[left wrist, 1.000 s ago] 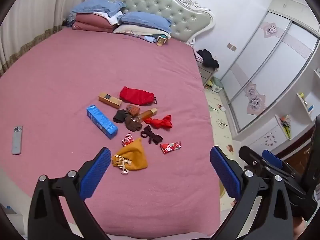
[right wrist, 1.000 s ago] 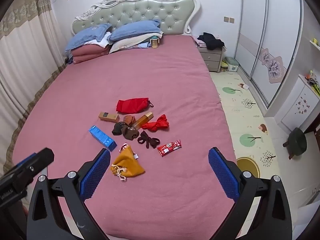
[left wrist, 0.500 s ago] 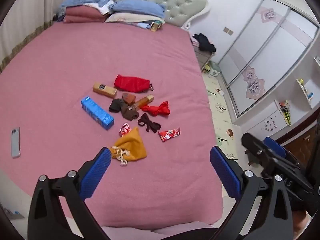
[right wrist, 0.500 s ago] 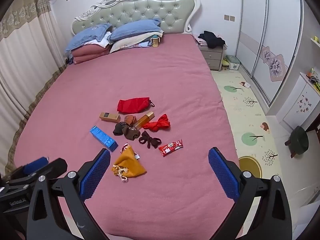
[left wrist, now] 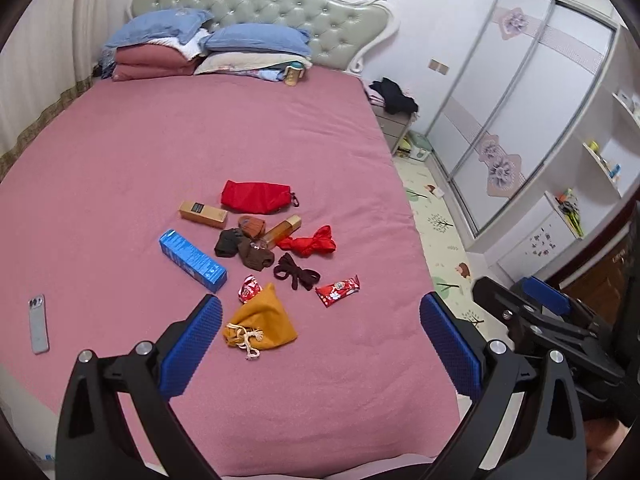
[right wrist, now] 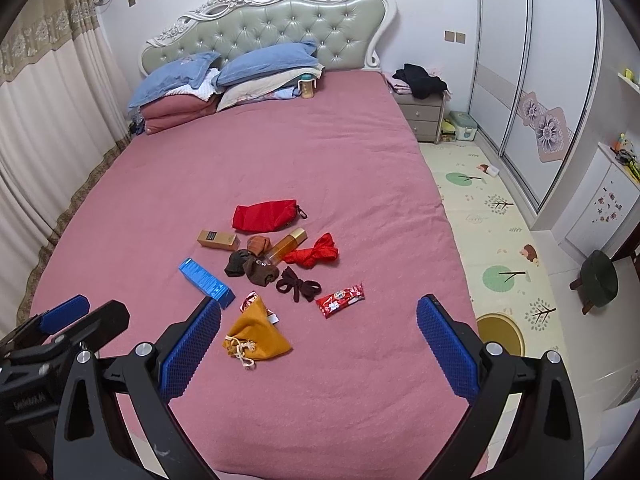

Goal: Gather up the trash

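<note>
Both grippers hover above the foot of the bed [left wrist: 280, 140] — left gripper [left wrist: 320, 344] and right gripper [right wrist: 318, 344] each spread wide, empty. The red wrapper [right wrist: 340, 300] lies beside the mustard pouch [right wrist: 260, 338] — amid the clutter mid-bed

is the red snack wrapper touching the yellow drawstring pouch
Apart. The right wrist view shows bare pink bedspread between the red snack wrapper and the yellow drawstring pouch.

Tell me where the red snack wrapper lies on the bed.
The red snack wrapper lies on the pink bedspread at the pile's right edge in both wrist views, just right of the dark brown ribbon bow.
</note>
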The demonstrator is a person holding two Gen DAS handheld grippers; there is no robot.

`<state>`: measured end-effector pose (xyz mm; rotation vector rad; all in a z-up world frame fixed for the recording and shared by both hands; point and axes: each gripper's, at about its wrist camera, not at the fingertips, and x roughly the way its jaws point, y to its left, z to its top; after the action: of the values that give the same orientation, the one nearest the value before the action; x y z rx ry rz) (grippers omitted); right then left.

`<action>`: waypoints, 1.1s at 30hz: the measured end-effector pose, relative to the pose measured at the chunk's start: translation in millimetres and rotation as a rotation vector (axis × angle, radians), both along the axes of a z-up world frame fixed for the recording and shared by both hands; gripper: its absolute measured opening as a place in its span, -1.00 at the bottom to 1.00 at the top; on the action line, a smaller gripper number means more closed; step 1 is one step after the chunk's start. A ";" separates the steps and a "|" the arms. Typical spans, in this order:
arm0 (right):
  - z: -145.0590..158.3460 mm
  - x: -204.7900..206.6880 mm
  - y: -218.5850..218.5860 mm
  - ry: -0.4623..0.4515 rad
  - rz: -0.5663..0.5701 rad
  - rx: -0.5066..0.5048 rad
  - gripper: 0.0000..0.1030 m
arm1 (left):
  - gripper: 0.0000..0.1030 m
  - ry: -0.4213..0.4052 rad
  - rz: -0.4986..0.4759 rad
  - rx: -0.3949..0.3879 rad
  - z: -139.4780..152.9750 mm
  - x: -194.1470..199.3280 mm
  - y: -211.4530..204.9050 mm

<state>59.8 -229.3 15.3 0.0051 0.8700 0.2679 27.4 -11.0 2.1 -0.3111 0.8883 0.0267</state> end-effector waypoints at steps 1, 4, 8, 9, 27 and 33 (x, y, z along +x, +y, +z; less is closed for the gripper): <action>0.6 0.4 -0.8 0.000 0.002 0.002 0.84 | 0.92 0.000 0.000 -0.005 -0.5 0.3 0.3; 0.1 0.7 -3.2 0.004 0.003 0.014 0.84 | 0.92 0.007 0.001 -0.017 -2.7 1.8 2.2; 0.7 2.7 -3.8 0.012 0.000 0.019 0.83 | 0.92 0.019 0.005 -0.021 -6.4 2.3 3.0; 0.9 2.8 -4.3 0.011 0.001 0.021 0.83 | 0.92 0.021 0.004 -0.024 -6.7 2.6 3.6; 0.5 -0.8 1.3 0.014 0.027 0.015 0.84 | 0.91 0.042 0.021 -0.037 -10.7 -0.1 6.3; 0.0 -1.0 -0.9 0.021 0.014 0.016 0.84 | 0.91 0.047 0.018 -0.044 -12.8 -0.8 6.3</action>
<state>58.8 -230.3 15.3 0.0167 0.8887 0.2888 26.6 -4.7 -10.7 -0.3605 0.9338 0.0317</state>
